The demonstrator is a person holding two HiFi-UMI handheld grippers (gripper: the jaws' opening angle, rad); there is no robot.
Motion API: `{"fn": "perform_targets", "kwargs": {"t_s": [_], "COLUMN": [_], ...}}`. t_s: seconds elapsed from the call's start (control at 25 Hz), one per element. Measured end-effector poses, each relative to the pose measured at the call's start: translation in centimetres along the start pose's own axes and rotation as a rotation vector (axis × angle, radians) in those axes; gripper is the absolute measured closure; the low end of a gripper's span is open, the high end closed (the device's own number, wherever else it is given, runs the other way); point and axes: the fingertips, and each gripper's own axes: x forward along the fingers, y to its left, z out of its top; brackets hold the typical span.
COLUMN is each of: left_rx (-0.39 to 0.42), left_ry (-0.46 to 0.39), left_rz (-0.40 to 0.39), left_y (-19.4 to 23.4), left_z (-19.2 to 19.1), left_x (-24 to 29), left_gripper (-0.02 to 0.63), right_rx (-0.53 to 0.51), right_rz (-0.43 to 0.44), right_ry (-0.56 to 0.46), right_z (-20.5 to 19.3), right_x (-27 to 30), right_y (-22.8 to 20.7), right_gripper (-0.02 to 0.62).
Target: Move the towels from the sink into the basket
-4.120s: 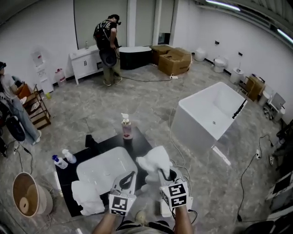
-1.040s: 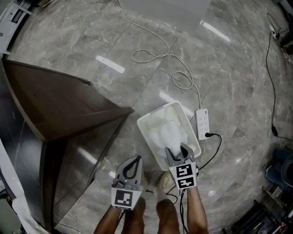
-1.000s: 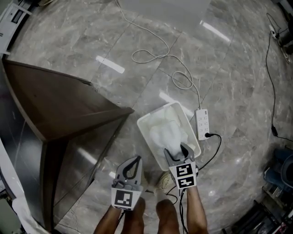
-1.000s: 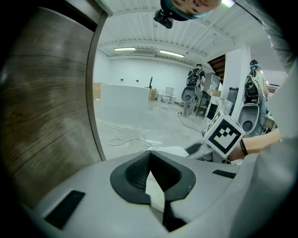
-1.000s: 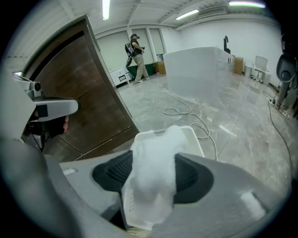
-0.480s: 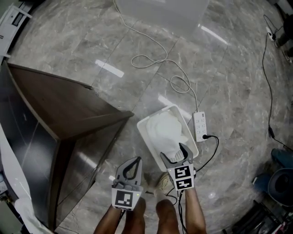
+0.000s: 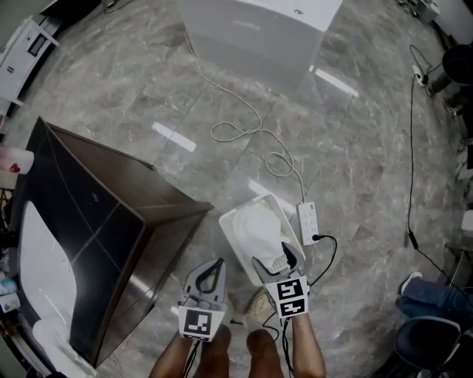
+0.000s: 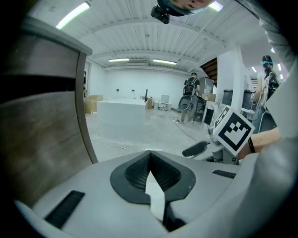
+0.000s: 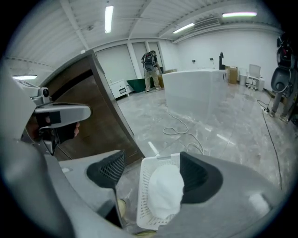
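Grey moulded jaws on our right gripper [image 7: 272,257] stand wide apart, with nothing pressed against either pad. We hold it just above the near end of the white perforated basket [image 7: 230,235], which stands on the floor at the gripper's 12 o'clock. In the right gripper view the basket fills the gap between the two jaws from below. A white towel [image 7: 262,227] lies bunched inside the basket, free of the gripper.

Our left gripper [image 7: 216,263] hangs at the right one's 9 o'clock, beside it but not touching. Its jaws are closed tip to tip, and its own view shows nothing between them. A light-coloured shoe [image 7: 259,310] shows on the floor between our two forearms.

At the basket's 2 o'clock, just beside its rim, lies a white power strip [image 7: 307,220]. A dark lead curls away from it toward 5 o'clock. A white cable [image 7: 244,131] runs from it in loops toward 11 o'clock, reaching the white bathtub [image 7: 259,22] at the top of the head view.

At the basket's 9 o'clock rises the dark, wood-grained side of the cabinet [image 7: 111,229], with one corner near the basket. The white sink [image 7: 37,258] sits on top of it at the far left edge. We cannot tell whether any towels lie in the sink. The grey marbled floor [image 7: 369,148] spreads around everything.
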Motion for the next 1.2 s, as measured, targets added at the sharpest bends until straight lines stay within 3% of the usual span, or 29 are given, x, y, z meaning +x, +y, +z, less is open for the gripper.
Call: {"fn": "perform_targets", "kwargs": {"t_s": [0.12,0.44,0.6,0.72,1.0,1.2], "left_rx": [-0.002,0.144,0.130,0.172,0.216,0.226], "left_ry": [-0.033,-0.116,-0.154,-0.185,-0.276,-0.323], "left_rz": [0.004,-0.019,-0.010,-0.015,-0.009,-0.001], "left_y": [-0.4,-1.9,-2.5,-3.2,-5.6,-7.6], "left_z": [4.3,16.0,21.4,24.9,33.3,36.6], "left_x": [-1.3,-7.2,-10.6,-13.1,-19.8,-24.2], "left_gripper": [0.598,0.598,0.598,0.598,0.598,0.598], "right_rx": [-0.013,-0.043,-0.057,-0.065,-0.102,-0.134], "right_rz": [-0.014,-0.049,-0.077,-0.104,-0.154,-0.175], "right_ry": [-0.043,-0.148,-0.221,-0.272,-0.394,-0.481], "right_z": [4.0,14.2,19.2,22.6,29.0,32.0], "right_x": [-3.1,-13.7,-18.9,-23.2,-32.9,-39.5], "right_y": [0.3,2.4,4.0,4.9,7.5,9.9], "right_gripper": [0.267,0.353,0.397,0.426,0.486,0.543]}}
